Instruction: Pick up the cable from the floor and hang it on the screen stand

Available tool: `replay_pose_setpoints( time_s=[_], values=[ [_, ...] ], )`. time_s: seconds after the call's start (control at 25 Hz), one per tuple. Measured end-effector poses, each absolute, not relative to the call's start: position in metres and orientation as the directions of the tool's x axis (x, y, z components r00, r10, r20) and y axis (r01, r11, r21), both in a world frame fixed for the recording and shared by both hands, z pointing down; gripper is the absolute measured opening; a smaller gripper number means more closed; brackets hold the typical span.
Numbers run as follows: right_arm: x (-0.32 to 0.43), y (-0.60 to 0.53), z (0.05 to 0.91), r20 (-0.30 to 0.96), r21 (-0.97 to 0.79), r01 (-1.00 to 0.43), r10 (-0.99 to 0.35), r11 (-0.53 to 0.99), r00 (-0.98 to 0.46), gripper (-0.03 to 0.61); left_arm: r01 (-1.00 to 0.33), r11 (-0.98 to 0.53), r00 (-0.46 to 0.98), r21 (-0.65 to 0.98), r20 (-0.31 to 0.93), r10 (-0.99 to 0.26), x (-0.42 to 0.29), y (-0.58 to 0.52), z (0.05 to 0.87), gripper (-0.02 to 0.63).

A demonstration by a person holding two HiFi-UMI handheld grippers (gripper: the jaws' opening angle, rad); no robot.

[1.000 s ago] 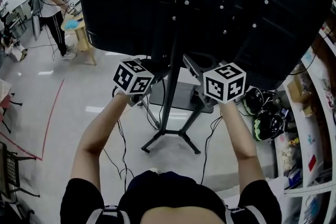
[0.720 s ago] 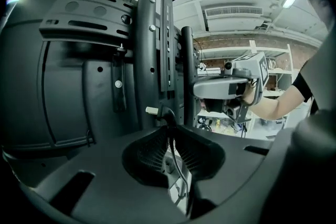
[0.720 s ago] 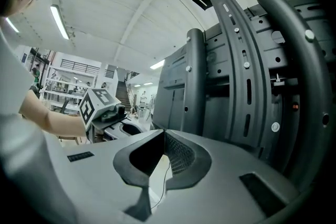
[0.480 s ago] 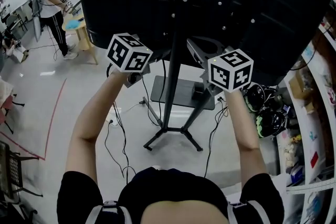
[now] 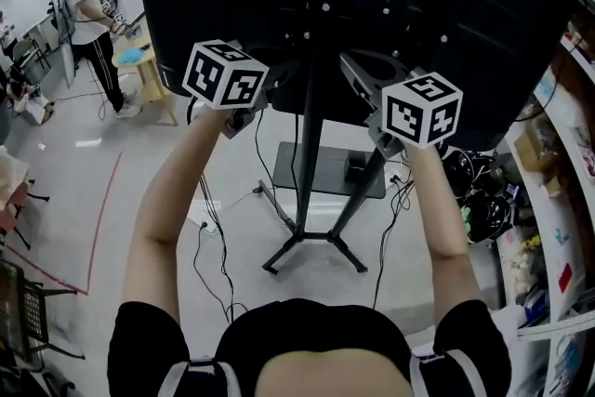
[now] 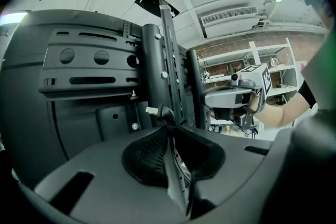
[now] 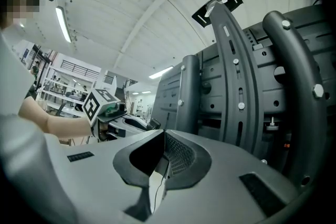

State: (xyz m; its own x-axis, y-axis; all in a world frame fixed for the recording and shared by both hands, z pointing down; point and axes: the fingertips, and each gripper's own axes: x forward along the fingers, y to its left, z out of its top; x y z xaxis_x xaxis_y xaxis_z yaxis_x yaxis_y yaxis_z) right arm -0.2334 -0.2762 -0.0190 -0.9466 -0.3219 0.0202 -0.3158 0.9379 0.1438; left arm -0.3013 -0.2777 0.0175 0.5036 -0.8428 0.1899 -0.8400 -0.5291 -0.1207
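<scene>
Thin black cable (image 6: 167, 114): plug end pinched in your left gripper (image 6: 169, 128), jaws almost together on it. Another stretch nipped in your right gripper (image 7: 164, 136), jaws narrow there too. Both grippers up close behind big black screen on black metal stand (image 5: 307, 153). Loose strands hang to pale grey floor (image 5: 112, 135) near stand feet. Red floor line (image 5: 104, 214) left. Person (image 5: 91, 9) by small wooden table (image 5: 160, 93) far left. Cluttered white shelves (image 5: 558, 228) right.

Bright ceiling tubes (image 7: 63, 23), fisheye warp, dark corners.
</scene>
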Motion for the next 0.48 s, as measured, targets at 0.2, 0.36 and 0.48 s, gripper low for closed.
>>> replay_pose_setpoints(
  time_s=[0.2, 0.36, 0.48],
  values=[
    [-0.236, -0.275, -0.027, 0.011, 0.159, -0.309, -0.315, 0.938, -0.949, 0.025, -0.840, -0.522, 0.497, -0.150, 0.174, -0.850, -0.305, -0.283, -0.004, 0.049],
    [-0.237, -0.276, -0.034, 0.012, 0.182, -0.304, -0.311, 0.935, -0.950, 0.025, -0.835, -0.527, 0.503, -0.160, 0.171, -0.847, -0.308, -0.288, -0.017, 0.049],
    [-0.238, -0.280, -0.042, 0.005, 0.194, -0.303, -0.310, 0.933, -0.951, 0.025, -0.832, -0.526, 0.500, -0.175, 0.170, -0.849, -0.311, -0.293, -0.026, 0.049]
  ],
)
